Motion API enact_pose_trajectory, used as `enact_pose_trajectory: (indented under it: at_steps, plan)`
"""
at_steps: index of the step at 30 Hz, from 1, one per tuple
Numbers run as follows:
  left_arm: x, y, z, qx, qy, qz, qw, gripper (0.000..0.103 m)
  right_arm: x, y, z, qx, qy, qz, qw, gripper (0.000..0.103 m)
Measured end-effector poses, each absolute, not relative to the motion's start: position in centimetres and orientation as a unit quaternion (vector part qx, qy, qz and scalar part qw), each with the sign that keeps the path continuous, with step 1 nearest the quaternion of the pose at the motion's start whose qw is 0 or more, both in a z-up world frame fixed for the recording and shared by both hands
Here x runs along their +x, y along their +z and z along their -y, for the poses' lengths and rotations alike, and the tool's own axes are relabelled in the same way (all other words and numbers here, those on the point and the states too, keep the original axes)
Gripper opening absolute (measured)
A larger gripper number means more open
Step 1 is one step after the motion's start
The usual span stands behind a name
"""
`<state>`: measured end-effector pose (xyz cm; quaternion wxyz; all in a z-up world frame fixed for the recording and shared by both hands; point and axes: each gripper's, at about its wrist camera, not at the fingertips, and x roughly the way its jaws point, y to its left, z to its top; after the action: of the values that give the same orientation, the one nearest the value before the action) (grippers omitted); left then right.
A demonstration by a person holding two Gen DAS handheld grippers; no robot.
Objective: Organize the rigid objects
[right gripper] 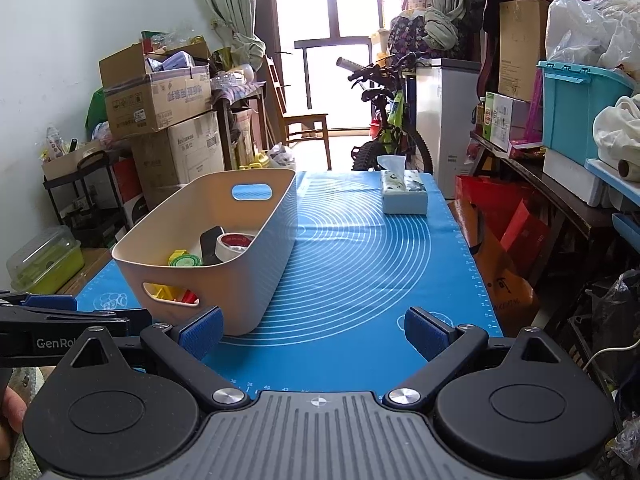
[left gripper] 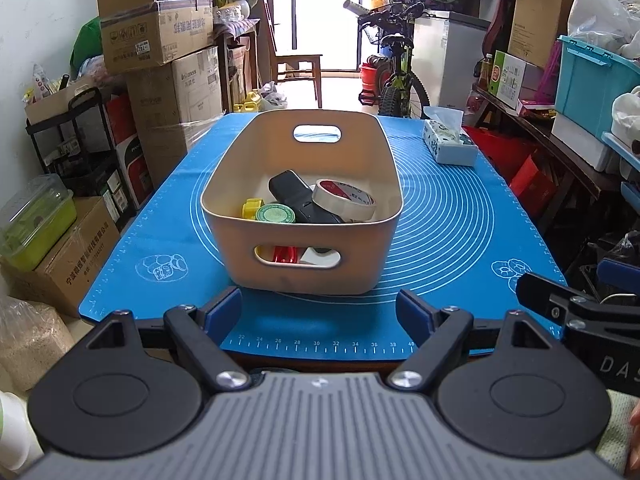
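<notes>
A beige plastic basket (left gripper: 224, 168) with handle slots stands on the blue mat (left gripper: 440, 232). In it lie a black remote (left gripper: 298, 196), a roll of white tape (left gripper: 344, 198), a green round tin (left gripper: 275, 213), a yellow piece (left gripper: 251, 207) and a red piece (left gripper: 285, 255). My left gripper (left gripper: 320, 312) is open and empty, just in front of the basket's near wall. My right gripper (right gripper: 314, 332) is open and empty over the mat, right of the basket (right gripper: 256, 264). The tape (right gripper: 233, 245) and tin (right gripper: 186, 261) show there too.
A tissue box (left gripper: 448, 140) sits at the mat's far right, also in the right wrist view (right gripper: 403, 196). Cardboard boxes (left gripper: 160, 36) stack on the left. A bicycle (left gripper: 394, 76) and shelves with a blue crate (left gripper: 592, 76) stand beyond and right.
</notes>
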<state>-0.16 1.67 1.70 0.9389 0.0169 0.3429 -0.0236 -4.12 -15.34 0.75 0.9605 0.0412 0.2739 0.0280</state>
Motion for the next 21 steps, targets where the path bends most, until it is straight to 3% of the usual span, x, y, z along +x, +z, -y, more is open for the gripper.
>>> enact_pose_trajectory:
  at_steps: [21]
  plan:
    - [-0.10, 1.54, -1.58, 0.019, -0.024, -0.342, 0.939, 0.084, -4.12, 0.64, 15.43, 0.047, 0.022, -0.276, 0.960, 0.097]
